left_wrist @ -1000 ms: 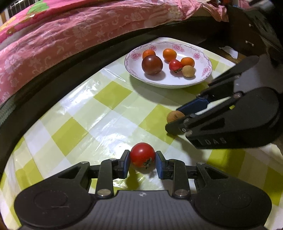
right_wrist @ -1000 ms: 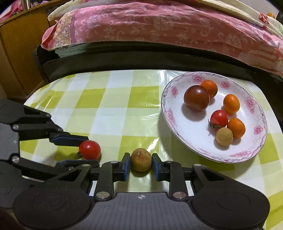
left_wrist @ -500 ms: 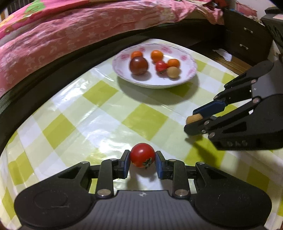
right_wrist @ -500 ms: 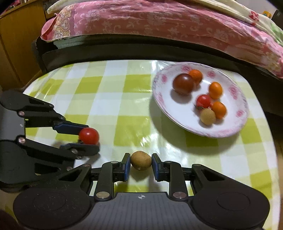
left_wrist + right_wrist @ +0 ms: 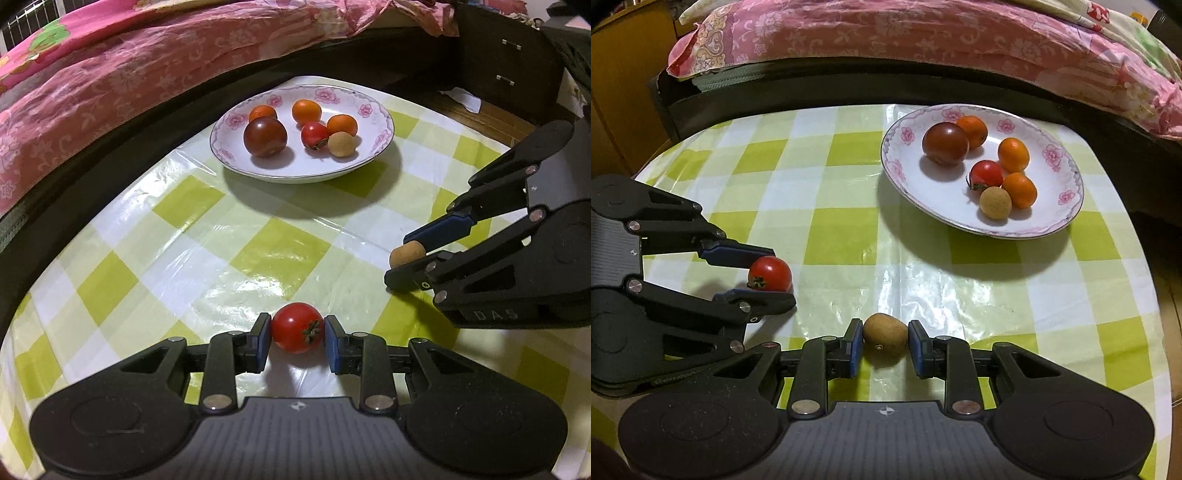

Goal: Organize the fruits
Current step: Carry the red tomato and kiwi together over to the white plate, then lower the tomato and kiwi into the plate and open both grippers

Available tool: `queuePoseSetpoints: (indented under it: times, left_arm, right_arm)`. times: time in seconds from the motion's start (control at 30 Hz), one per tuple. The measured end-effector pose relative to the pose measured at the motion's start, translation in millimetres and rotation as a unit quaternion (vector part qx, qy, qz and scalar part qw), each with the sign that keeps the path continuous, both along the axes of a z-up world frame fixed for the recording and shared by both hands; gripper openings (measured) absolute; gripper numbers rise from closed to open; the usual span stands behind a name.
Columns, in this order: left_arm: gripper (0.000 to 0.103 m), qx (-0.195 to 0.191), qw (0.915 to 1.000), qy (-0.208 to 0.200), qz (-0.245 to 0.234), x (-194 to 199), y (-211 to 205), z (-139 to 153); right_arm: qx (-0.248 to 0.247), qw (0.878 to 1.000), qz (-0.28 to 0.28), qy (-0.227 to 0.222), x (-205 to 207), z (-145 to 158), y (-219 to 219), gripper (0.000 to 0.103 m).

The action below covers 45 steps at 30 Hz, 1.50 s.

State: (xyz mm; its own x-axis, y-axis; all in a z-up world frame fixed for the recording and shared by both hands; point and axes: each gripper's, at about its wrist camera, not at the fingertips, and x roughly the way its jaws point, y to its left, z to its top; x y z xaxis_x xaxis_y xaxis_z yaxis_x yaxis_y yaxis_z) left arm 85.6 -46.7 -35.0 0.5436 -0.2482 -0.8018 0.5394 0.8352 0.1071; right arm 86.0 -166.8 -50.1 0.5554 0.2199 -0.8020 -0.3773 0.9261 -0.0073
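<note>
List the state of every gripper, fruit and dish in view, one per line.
Left claw: shut on the red tomato.
Right claw: shut on the tan fruit.
Red tomato: clamped between the pads, stem to the right.
Tan fruit: clamped between the pads.
Plate: upright on the checked tablecloth, holding six fruits.
Dark tomato: resting in the plate.

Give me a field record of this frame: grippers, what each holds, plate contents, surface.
left gripper: shut on small red cherry tomato
right gripper: shut on tan oval longan-like fruit
plate: white floral-rimmed ceramic plate, far side of table
plate contents: one dark red-brown tomato, three orange fruits, one red cherry tomato, one tan round fruit
surface: glossy green-and-white checked tablecloth
background: pink floral bedding
</note>
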Motion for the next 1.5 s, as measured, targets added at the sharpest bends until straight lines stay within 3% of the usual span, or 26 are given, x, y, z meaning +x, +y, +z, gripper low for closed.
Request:
queuePoseSetpoints:
  times: [0.37, 0.9, 1.5]
  left_arm:
    - [0.038, 0.024, 0.9991, -0.011, 0.032, -4.1, -13.5, 13.1]
    - [0.038, -0.034, 0.9975, -0.044, 0.045, 73.0, -31.6, 49.6]
    - [0.038, -0.039, 0.9978, -0.027, 0.046, 108.5, -47.1, 32.3]
  right_arm:
    - [0.012, 1.0, -0.022, -0.002, -1.9, 12.1, -15.8, 0.022]
    - [0.047, 0.993, -0.092, -0.059, 44.3, 47.1, -46.5, 0.022]
    - [0.028, 0.992, -0.109, -0.055, 88.5, 27.7, -55.9, 0.022]
